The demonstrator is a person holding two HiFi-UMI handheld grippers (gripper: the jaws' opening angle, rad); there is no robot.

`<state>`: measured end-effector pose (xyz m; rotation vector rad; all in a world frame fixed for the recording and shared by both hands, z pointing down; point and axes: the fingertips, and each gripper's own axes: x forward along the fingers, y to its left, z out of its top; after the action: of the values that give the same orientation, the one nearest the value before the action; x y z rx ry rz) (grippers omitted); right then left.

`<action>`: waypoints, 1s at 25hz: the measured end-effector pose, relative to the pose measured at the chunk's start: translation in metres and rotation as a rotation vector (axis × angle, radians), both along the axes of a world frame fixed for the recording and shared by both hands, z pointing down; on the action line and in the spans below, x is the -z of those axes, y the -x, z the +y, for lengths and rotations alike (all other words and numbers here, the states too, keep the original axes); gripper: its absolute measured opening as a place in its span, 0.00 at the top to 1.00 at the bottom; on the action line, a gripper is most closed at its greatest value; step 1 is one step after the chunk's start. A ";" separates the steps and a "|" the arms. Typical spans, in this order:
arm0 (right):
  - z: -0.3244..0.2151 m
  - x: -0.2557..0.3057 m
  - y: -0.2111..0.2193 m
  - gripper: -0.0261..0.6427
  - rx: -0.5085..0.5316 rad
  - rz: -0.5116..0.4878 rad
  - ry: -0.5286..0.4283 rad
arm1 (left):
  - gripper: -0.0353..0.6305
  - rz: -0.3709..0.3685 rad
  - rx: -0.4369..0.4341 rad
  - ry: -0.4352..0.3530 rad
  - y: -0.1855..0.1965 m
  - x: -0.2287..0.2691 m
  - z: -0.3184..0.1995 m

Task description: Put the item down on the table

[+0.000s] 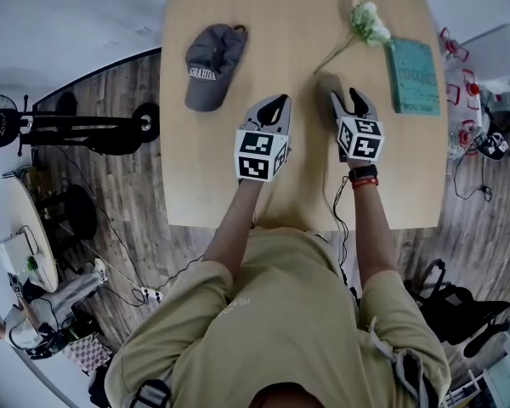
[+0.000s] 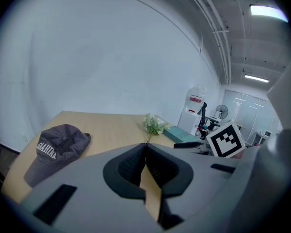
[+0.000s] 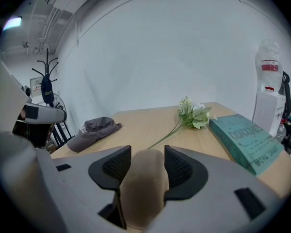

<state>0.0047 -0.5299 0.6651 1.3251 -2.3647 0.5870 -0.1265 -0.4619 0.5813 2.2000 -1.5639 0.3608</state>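
Observation:
A smooth, rounded tan item sits between the pads of my right gripper, which press on it from both sides. In the head view this tan item pokes out ahead of the right gripper, over the middle of the wooden table. I cannot tell whether it touches the tabletop. My left gripper hovers beside it to the left. In its own view the left gripper has its pads together with nothing held.
A grey cap lies at the table's far left. A sprig of white flowers lies far right of centre, with a teal book next to it near the right edge. Chairs, cables and bags surround the table on the floor.

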 end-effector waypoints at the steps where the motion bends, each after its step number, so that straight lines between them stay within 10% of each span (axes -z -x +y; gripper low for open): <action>1: 0.004 0.007 -0.001 0.62 -0.001 -0.006 -0.009 | 0.91 -0.001 0.002 -0.005 0.000 0.003 0.004; 25: 0.149 0.156 -0.017 0.73 -0.003 -0.138 -0.134 | 0.91 -0.021 0.088 -0.169 -0.003 0.098 0.133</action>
<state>0.0213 -0.3809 0.5091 1.3850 -2.5543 0.5452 -0.1237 -0.3286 0.4831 2.2486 -1.7537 0.2327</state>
